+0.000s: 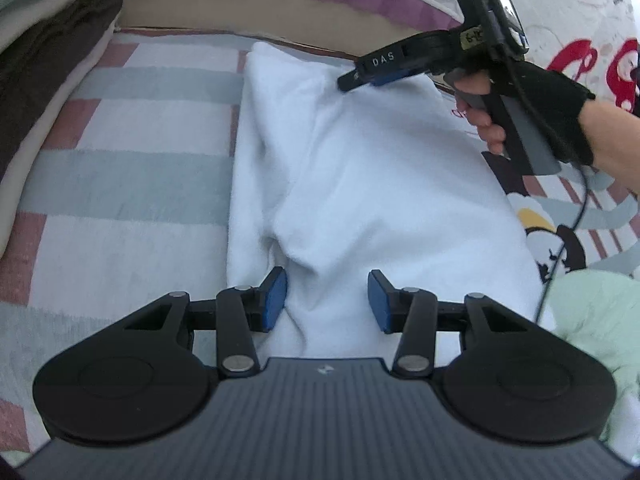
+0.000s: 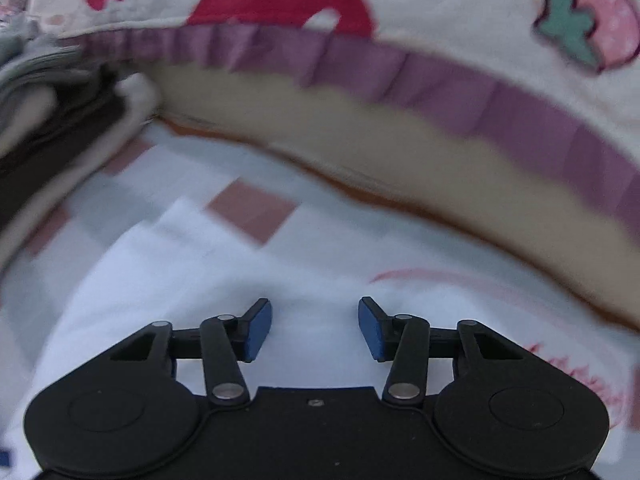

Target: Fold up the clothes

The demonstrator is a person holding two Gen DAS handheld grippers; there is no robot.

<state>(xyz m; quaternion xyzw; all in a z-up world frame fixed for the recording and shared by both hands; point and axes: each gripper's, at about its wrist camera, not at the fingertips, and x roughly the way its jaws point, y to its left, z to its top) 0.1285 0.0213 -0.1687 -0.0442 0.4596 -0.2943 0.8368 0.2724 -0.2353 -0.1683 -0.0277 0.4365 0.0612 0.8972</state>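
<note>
A white garment [image 1: 360, 168] lies folded lengthwise into a long strip on the striped bed sheet [image 1: 132, 152]. My left gripper [image 1: 327, 300] is open over the near end of the garment, its blue pads either side of a crease. My right gripper [image 1: 352, 80], held in a gloved hand, hovers over the far right part of the garment. In the right wrist view my right gripper [image 2: 315, 326] is open and empty above the white garment [image 2: 200, 280], which has pink print at the right.
A pile of dark and pale folded clothes [image 1: 48, 32] sits at the far left. A cartoon quilt with a purple frill [image 2: 400, 68] lies along the back. A mint-green garment [image 1: 600, 320] lies at the near right. A cable [image 1: 576, 216] hangs from the right gripper.
</note>
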